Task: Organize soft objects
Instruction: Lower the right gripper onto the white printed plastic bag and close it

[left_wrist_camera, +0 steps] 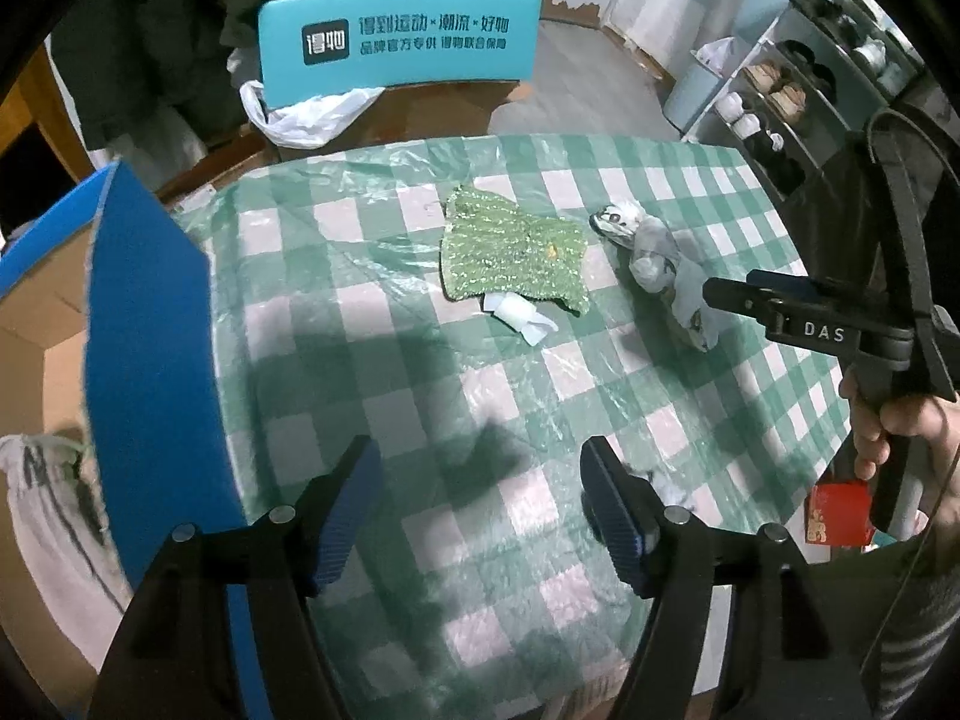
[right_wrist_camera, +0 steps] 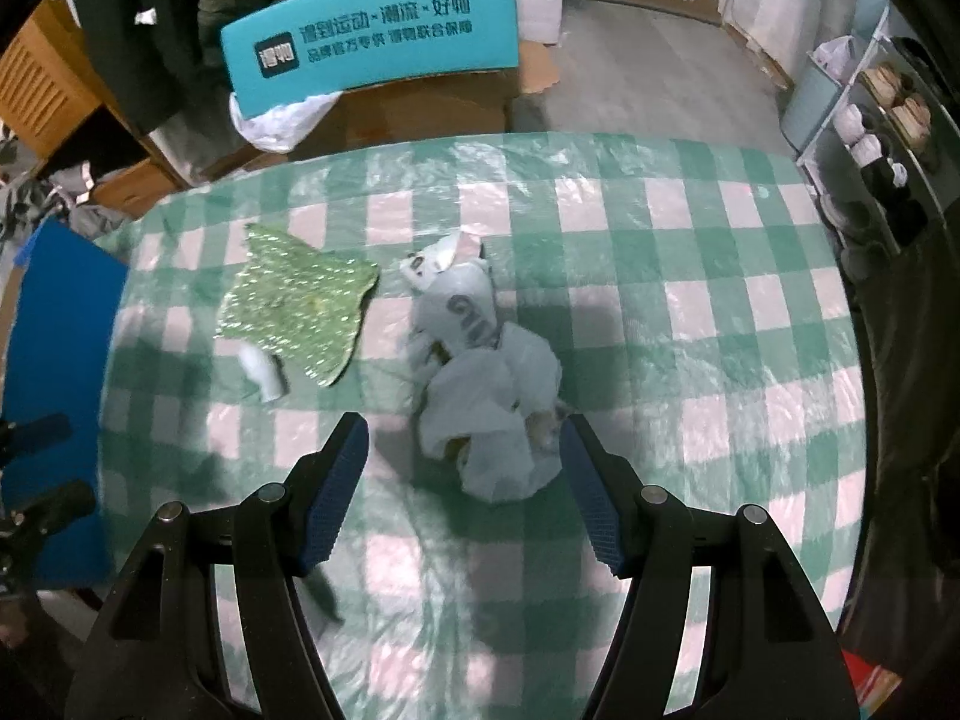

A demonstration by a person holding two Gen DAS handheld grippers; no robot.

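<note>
Left wrist view shows a cardboard box with a blue flap just left of the left gripper, and inside it what looks like a pale, dark-marked soft item. If so, one piece is probably already put away, though I cannot tell for sure. The left gripper hangs over bare checked tablecloth with its jaws wide and nothing between them.

Ahead of it and slightly right lies the green knitted cloth, flat, with a small white piece poking out at its near edge. Further right is the white crumpled soft toy, close to the right side of the table, where the right gripper reaches toward it.

Right wrist view puts the toy directly ahead of the right gripper, its near end between the spread fingers but not clamped; the jaws stand wide. The green cloth sits ahead and left, near the toy but apart from it.

So two soft things appear left to sort. The cloth between the left gripper and the box looks open for a carry leftward; the raised blue flap is the edge to mind, and the far table edge lies well beyond both items.
</note>
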